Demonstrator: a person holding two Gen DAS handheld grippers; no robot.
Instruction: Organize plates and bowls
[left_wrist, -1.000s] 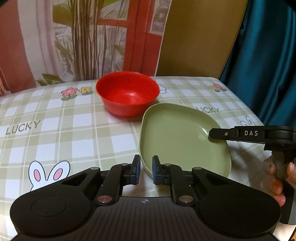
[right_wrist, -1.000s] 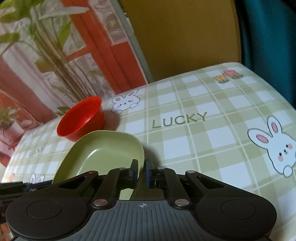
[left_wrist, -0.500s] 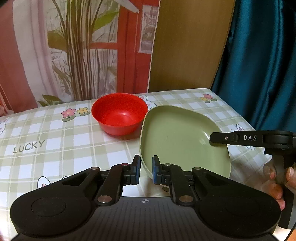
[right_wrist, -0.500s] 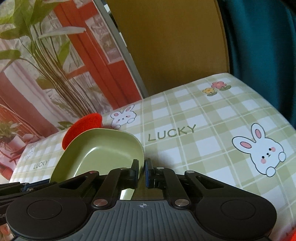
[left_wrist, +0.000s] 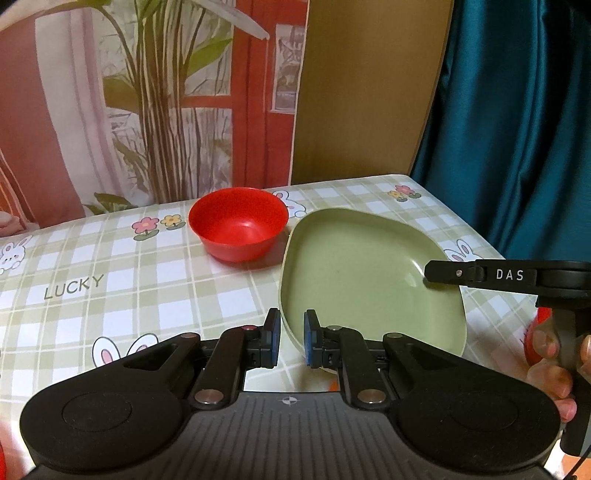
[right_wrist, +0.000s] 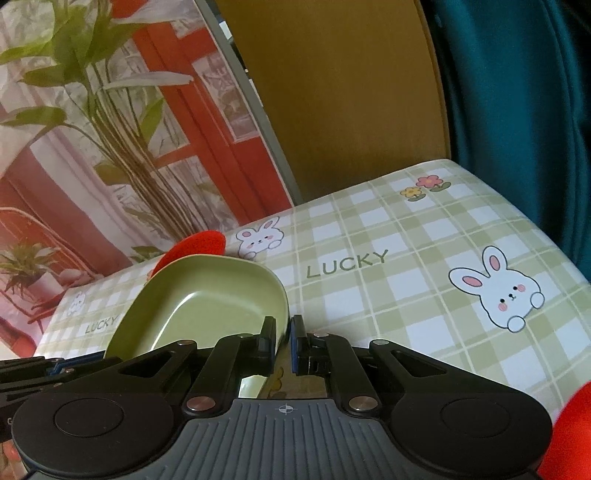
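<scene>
A pale green square plate (left_wrist: 369, 280) hangs above the checked tablecloth, held at two rims. My left gripper (left_wrist: 291, 338) is shut on its near-left rim. My right gripper (right_wrist: 283, 341) is shut on the plate (right_wrist: 207, 306) at its right rim; in the left wrist view that gripper's fingers (left_wrist: 443, 274) reach onto the plate from the right, with a hand (left_wrist: 554, 354) on its handle. A red bowl (left_wrist: 238, 229) stands on the table behind the plate; the right wrist view shows only its rim (right_wrist: 195, 245) above the plate.
The table (right_wrist: 406, 288) carries a green check cloth with rabbits and the word LUCKY. Behind it are a printed plant backdrop (left_wrist: 155, 103), a brown panel (left_wrist: 369, 85) and a teal curtain (left_wrist: 517, 122). Something red (right_wrist: 569, 435) shows at the lower right.
Both grippers have risen with the green plate between them, lifting it off the cloth. The red bowl and table now look farther away and lower.
</scene>
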